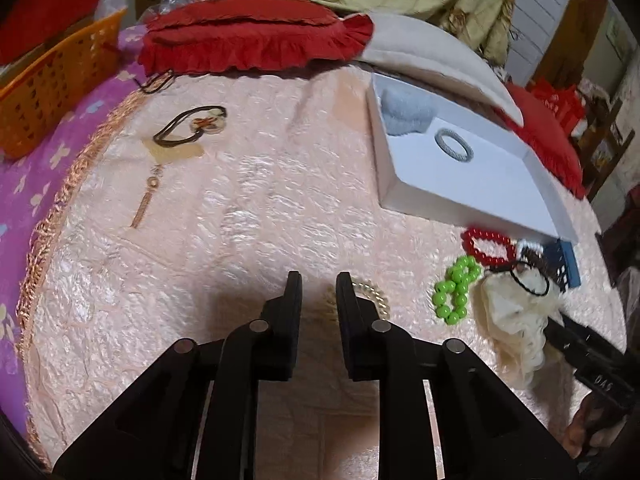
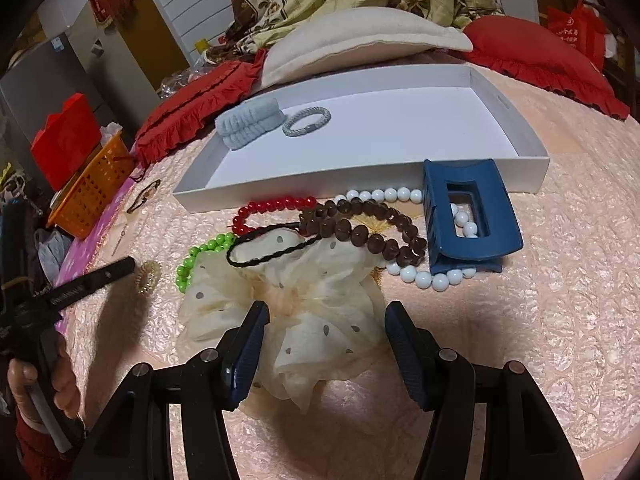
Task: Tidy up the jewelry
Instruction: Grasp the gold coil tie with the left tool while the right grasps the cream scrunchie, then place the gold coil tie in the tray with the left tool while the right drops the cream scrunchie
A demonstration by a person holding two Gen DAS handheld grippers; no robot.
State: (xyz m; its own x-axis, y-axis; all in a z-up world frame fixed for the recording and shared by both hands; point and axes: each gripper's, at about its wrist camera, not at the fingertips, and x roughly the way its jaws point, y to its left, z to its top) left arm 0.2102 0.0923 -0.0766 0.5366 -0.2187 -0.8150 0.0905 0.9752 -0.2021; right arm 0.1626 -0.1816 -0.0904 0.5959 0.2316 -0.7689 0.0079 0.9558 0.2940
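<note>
Your right claw (image 2: 324,320) stands released astride the cream scrunchie (image 2: 288,320); it's soft and light, so pinch its bunched middle. Left claw (image 1: 318,284) released, empty.

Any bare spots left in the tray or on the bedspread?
White tray: floor is bare right of the grey ring and blue scrunchie. Bedspread is bare between the pendant cord and the tray. Crowded in front of the tray: beads, blue claw clip, cream scrunchie.
</note>
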